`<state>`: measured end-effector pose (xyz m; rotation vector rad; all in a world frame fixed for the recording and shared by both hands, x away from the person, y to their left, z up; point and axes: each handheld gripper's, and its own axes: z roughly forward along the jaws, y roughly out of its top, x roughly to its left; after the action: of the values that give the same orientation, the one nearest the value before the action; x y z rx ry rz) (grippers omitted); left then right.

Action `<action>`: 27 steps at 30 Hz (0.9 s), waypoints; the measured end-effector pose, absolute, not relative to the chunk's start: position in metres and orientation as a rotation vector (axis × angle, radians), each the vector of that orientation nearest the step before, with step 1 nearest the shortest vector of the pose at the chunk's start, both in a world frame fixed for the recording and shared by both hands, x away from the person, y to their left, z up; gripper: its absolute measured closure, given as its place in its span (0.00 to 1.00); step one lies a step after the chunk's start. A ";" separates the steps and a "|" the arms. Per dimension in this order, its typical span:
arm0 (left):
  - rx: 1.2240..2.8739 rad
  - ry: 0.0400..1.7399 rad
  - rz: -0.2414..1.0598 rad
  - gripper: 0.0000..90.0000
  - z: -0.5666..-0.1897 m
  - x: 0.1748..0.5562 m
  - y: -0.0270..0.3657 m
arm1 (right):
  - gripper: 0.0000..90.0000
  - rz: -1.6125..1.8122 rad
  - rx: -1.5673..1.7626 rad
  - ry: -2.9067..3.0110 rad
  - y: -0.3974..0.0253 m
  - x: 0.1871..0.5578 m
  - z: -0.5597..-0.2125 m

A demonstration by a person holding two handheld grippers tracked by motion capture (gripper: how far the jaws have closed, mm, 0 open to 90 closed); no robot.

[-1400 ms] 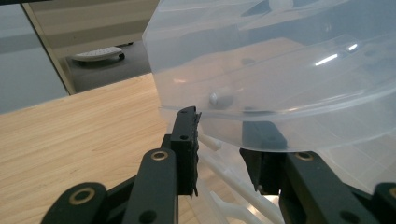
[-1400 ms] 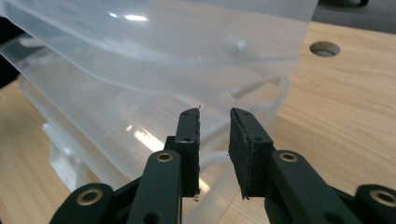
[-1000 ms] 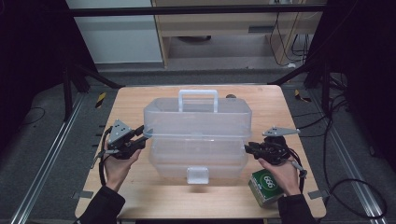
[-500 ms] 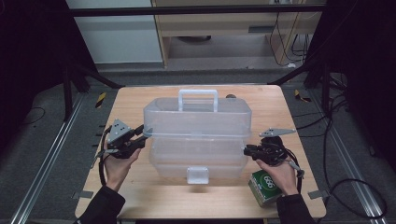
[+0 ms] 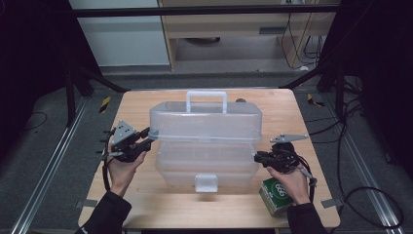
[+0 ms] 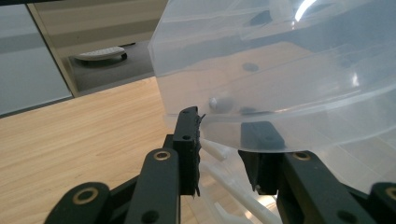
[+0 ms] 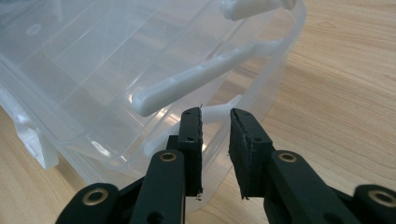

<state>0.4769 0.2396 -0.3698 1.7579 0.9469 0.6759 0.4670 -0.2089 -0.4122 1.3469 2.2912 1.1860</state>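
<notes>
- Sits in the middle of the wooden table [image 5: 146, 105]: a big see-through plastic box [image 5: 207, 141] with a white handle [image 5: 207, 100] on top and a white latch [image 5: 206, 182] at the front.
- Looks split in two: upper part [image 5: 204, 122] raised and pushed back over the lower tray [image 5: 207, 163].
- Left gripper [image 5: 144, 140] right at the left end of the upper part, held in the left hand [image 5: 122, 168].
- Seen from the left gripper view: jaws spread apart, one on each side of the curved clear wall [image 6: 280, 93]; cannot tell whether pinching it.
- Right gripper [image 5: 258, 157] just beside the right end of the lower tray, held in the right hand [image 5: 292, 183].
- Seen from the right gripper view: jaws a little apart, with a narrow gap, pinching nothing; white hinge arm [image 7: 205, 74] on the box side just past the tips.
- Green and white small box [image 5: 276, 195] near the front right corner of the table, under the right hand.
- Small dark round spot [image 5: 240, 101] on the table behind the big box.
- Beyond the table: grey floor, black frame legs, cables [image 5: 350, 112] on the right, yellow-and-black tape marks [image 5: 104, 104].
</notes>
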 end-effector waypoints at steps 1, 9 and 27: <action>1.756 0.947 0.678 0.76 -0.369 0.478 0.240 | 0.83 1.186 1.347 2.291 -0.209 0.467 -0.412; 1.738 0.954 0.692 0.78 -0.360 0.485 0.238 | 0.83 1.179 1.341 2.286 -0.208 0.467 -0.412; 1.719 0.991 0.785 0.85 -0.341 0.505 0.228 | 0.83 1.183 1.357 2.285 -0.209 0.466 -0.412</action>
<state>0.5046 0.2278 -0.3412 1.7188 0.9909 0.7853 0.4664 -0.2088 -0.4121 1.3573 2.2846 1.1833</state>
